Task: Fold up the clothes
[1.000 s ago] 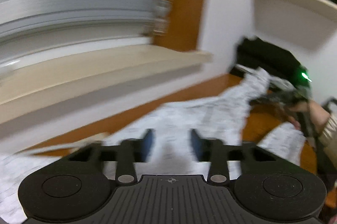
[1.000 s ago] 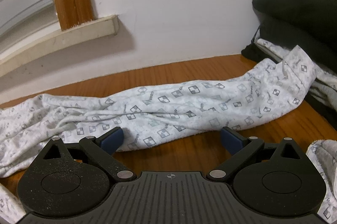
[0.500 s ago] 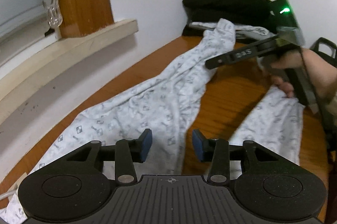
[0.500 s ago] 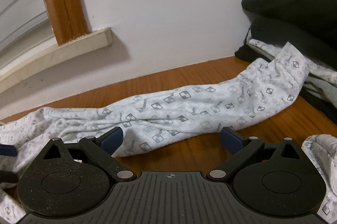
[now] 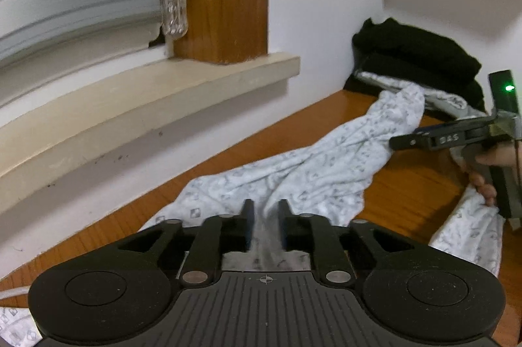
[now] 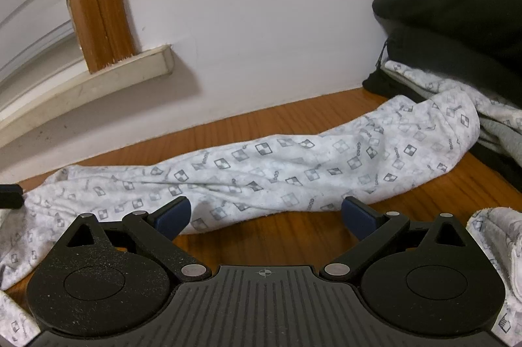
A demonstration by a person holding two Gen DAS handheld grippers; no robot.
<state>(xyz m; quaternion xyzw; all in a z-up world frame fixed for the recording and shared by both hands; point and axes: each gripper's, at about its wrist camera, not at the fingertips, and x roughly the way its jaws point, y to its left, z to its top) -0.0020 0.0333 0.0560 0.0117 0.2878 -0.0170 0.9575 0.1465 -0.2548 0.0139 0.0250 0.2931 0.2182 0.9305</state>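
The left gripper (image 5: 265, 218) has its jaws closing, with a raised ridge of the patterned white garment (image 5: 313, 171) standing in the narrow gap between them; the pads look close to the cloth on both sides, though the view from behind does not show whether they press it yet. Ahead of these jaws the garment runs away in a long twisted leg across the wooden tabletop (image 5: 414, 187) toward a pile of black clothes (image 5: 417, 53) in the far corner. To the right of the jaws, the right gripper (image 5: 401, 143) is held in a hand (image 5: 486, 171) just above the cloth.

In the right wrist view, the right gripper (image 6: 266, 215) has its jaws spread wide, with nothing between them but bare wood. The garment's leg (image 6: 293, 164) lies just beyond the fingertips, stretching from left of the jaws to the black pile (image 6: 456, 21) at far right. A second piece of the same cloth (image 6: 492, 236) lies right of the right finger.
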